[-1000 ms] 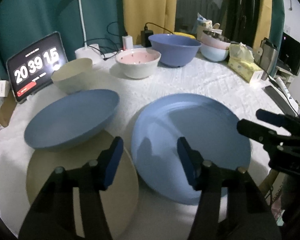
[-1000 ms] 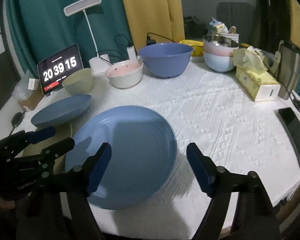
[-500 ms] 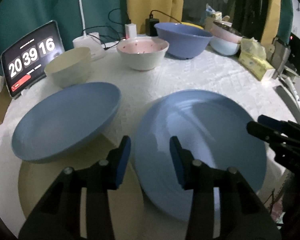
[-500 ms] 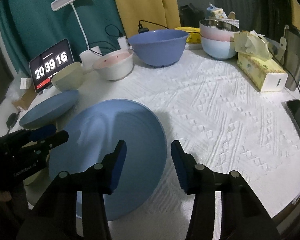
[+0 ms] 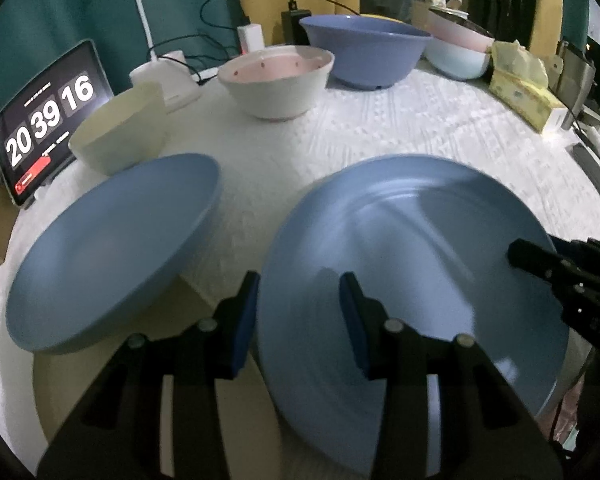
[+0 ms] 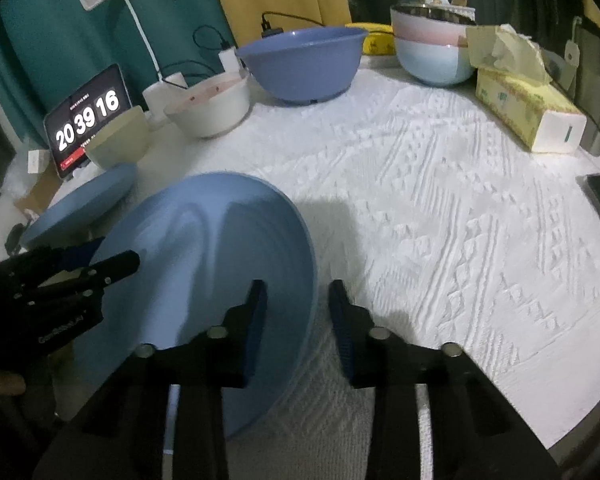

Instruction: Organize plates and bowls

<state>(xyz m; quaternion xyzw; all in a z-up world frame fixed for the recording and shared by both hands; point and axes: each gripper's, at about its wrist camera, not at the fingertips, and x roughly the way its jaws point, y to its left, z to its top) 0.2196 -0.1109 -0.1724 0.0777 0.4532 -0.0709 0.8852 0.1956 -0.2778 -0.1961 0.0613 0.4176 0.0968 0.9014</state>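
The big plate (image 5: 412, 280) lies near, its rim straddled by both grippers: left gripper (image 5: 298, 320) apart, right gripper (image 6: 296, 326) closing, neither clamped. If pinched unevenly, it could tip.

large plate (image 5: 420, 248) right of tilted plate (image 5: 112, 248) | bowls (image 5: 278, 80) behind | tissue box (image 6: 528, 116) far right

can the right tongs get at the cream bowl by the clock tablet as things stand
Probably not directly. The small cream bowl sits far across the table, behind the large blue plate and the smaller tilted blue plate. The right tongs are closing astride the large plate's rim.
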